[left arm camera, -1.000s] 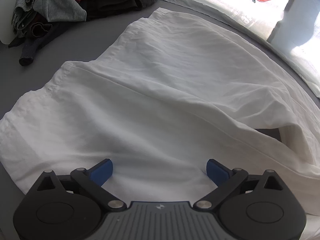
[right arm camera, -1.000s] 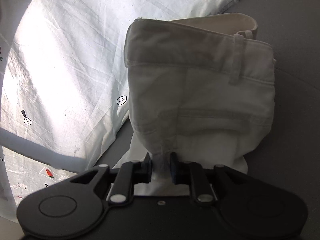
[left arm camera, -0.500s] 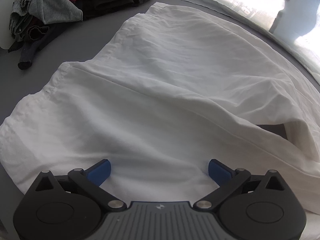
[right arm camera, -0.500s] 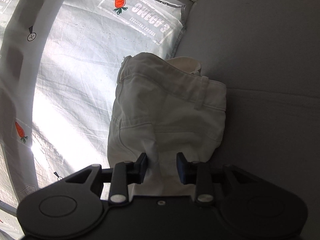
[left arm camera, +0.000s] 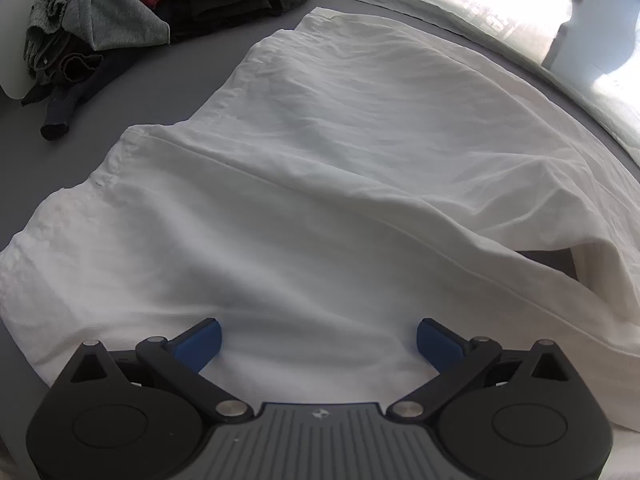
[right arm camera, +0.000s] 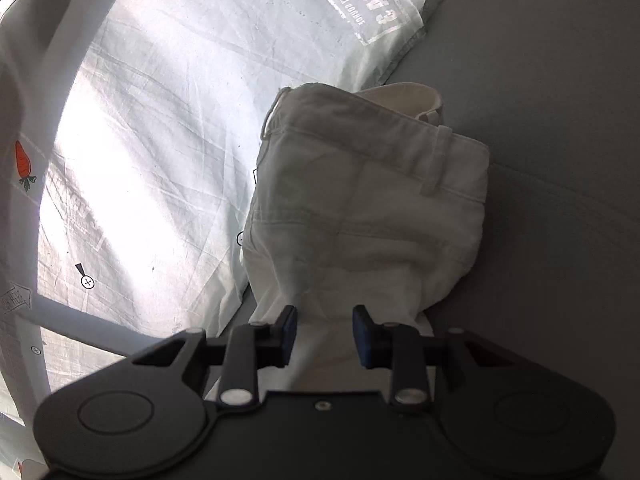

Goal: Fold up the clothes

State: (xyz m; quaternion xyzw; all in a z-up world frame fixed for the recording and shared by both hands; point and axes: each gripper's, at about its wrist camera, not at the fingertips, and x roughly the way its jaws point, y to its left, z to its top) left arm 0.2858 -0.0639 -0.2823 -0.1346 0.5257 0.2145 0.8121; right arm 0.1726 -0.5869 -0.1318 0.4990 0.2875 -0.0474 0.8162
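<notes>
Since a second ago the right tongs (right arm camera: pixel 324 332) have let their jaws part, and the white trousers (right arm camera: pixel 368 216) that were pinched between the blue pads now only pass through the gap, the cloth no longer squeezed as far as the view shows. The waistband end with its belt loop hangs lifted ahead of these tongs, over the grey surface (right arm camera: pixel 560 120), with a white printed sheet (right arm camera: pixel 160 120) bearing a carrot mark to its left.

From the left wrist view, little has changed. At far left a pile of dark and grey clothes (left arm camera: pixel 120 20) sits on the grey surface (left arm camera: pixel 140 92), apart from the trousers. The white trousers (left arm camera: pixel 320 160) lie spread across the middle, one leg laid over the other with a long seam running diagonally. The left tongs (left arm camera: pixel 318 338) stand wide open just over the near edge of the cloth, gripping nothing. At right the fabric lifts in a fold, showing a dark gap beneath.
</notes>
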